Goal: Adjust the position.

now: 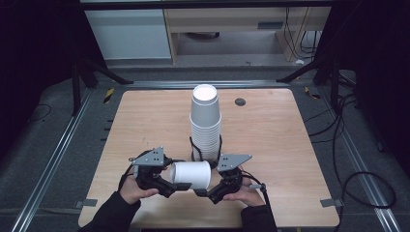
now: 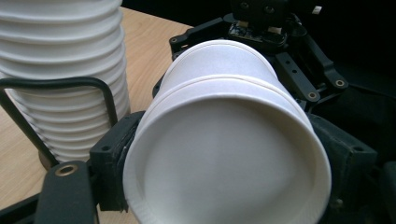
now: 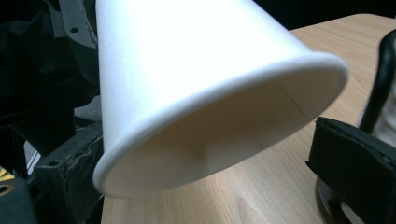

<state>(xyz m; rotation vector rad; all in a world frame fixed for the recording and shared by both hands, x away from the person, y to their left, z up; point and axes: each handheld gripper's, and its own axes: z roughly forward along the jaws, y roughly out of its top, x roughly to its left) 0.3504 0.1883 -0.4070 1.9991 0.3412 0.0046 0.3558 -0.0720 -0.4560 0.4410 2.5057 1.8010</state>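
Overhead, a pale wooden table carries a tall stack of white paper cups standing bottom-up in a black wire holder near the table's middle. Just in front of the stack, toward the person, one white paper cup lies sideways in the air between two hand-held grippers. The left gripper grasps the cup at its base end, and the right gripper sits at the cup's open rim. Both hands come in from the bottom edge in dark sleeves.

Next, the left gripper view looks along its own black jaws, which press against both sides of the cup near its base, so this claw is grasping the cup. A second rim line on the cup's wall hints at two cups nested together, though I cannot be sure. Beyond the cup sits the right gripper, and the stack rises at the left with the wire holder in front of it.

Finally, the right gripper view shows the cup's open mouth tilted above the table. Black pads stand on either side of the rim with a gap between the right pad and the paper, so this claw looks released.
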